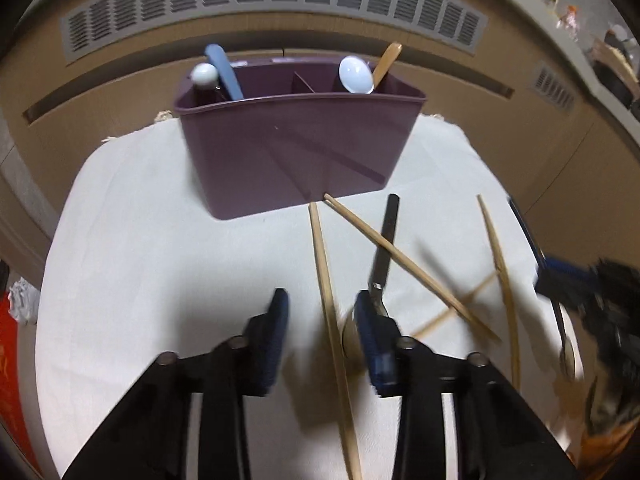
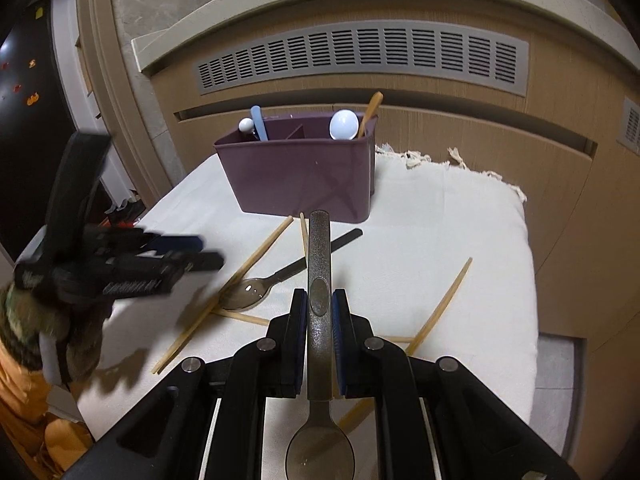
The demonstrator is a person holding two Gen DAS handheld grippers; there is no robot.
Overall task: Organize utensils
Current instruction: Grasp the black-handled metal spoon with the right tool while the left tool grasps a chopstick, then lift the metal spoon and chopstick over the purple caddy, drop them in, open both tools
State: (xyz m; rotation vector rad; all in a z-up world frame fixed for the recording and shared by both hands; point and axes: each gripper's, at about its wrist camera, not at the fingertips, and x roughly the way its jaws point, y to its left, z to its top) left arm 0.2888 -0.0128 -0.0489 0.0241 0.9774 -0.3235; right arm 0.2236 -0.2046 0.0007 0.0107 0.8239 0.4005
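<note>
I find no words or numbers I can read anywhere. My left gripper [image 2: 168, 264] has some white letters printed on its black side, but they are too blurry to make out. A red thing [image 1: 12, 368] at the edge of the left view has faint yellow marks on it, and I cannot read those either. The purple caddy [image 2: 304, 176] shows no label I can read.
</note>
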